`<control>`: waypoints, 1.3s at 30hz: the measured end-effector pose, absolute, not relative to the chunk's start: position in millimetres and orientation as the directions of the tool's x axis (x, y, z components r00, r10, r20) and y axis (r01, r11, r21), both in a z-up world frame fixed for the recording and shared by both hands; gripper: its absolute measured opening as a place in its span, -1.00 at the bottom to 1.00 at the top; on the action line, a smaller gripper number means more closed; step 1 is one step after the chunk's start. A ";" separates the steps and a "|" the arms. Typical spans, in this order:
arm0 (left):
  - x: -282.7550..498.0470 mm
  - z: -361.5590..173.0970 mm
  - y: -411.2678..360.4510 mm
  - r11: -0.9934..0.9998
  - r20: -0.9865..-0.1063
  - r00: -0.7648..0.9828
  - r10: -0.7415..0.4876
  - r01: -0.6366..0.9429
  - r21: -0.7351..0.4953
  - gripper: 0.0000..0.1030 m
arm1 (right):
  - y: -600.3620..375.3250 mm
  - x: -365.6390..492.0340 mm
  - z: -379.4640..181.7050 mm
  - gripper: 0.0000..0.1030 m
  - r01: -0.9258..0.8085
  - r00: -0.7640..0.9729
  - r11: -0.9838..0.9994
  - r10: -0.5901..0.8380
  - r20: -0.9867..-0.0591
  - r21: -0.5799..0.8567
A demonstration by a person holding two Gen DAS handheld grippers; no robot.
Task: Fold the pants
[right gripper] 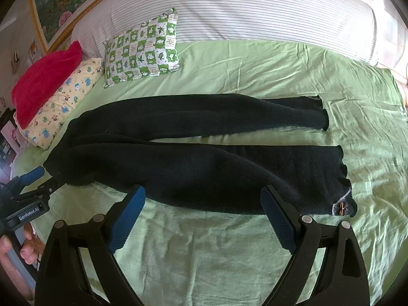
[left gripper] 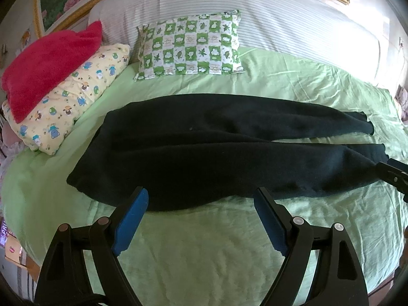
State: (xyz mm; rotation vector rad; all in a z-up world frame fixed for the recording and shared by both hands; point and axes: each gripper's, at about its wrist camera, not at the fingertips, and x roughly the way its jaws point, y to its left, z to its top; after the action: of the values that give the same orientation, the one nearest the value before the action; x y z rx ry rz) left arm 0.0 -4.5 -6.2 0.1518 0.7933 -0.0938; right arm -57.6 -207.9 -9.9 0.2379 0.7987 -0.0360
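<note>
Black pants (left gripper: 204, 148) lie flat on the green bedsheet (left gripper: 204, 242), waistband at the left, both legs running right with a narrow gap between them. They also show in the right wrist view (right gripper: 193, 163), with a small brown bow at the near cuff (right gripper: 341, 208). My left gripper (left gripper: 201, 199) is open and empty, just short of the pants' near edge toward the waist end. My right gripper (right gripper: 202, 196) is open and empty at the near leg's front edge. The left gripper shows in the right wrist view (right gripper: 38, 178) beside the waistband corner; the right gripper's body shows in the left wrist view (left gripper: 394, 176) by the near cuff.
A green checked pillow (left gripper: 188, 46), a yellow cartoon pillow (left gripper: 68, 97) and a red blanket (left gripper: 48, 63) lie at the back left. A white striped bolster (left gripper: 280, 20) runs along the back. A hand (right gripper: 15, 252) holds the left gripper's handle.
</note>
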 end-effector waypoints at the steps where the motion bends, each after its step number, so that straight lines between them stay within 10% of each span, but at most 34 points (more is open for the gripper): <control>1: 1.4 -6.5 -5.7 0.985 -0.717 0.697 -0.033 0.146 0.096 0.66 | -208.7 -57.6 -10.3 0.79 0.121 0.698 0.972 0.060 -0.713 0.201; 19: 23.3 -6.2 -5.6 0.975 -0.754 0.622 -0.210 0.191 -0.114 0.68 | -239.9 -62.0 -16.5 0.79 0.178 0.699 0.953 0.054 -0.713 0.246; 26: 14.6 3.0 -29.4 0.960 -0.715 0.680 -0.159 0.277 0.050 0.67 | -252.8 -67.0 -15.0 0.79 0.199 0.709 0.946 0.041 -0.704 0.255; 39: 24.3 10.9 -30.5 0.959 -0.690 0.686 -0.230 0.280 -0.041 0.69 | -284.1 -65.6 -7.4 0.79 0.240 0.729 0.938 -0.005 -0.685 0.249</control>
State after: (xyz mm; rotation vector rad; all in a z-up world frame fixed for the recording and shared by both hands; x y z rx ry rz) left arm 24.3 -30.5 10.9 0.0693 0.7631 -0.2854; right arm -65.6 -284.1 -7.4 0.3345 0.7454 -0.1378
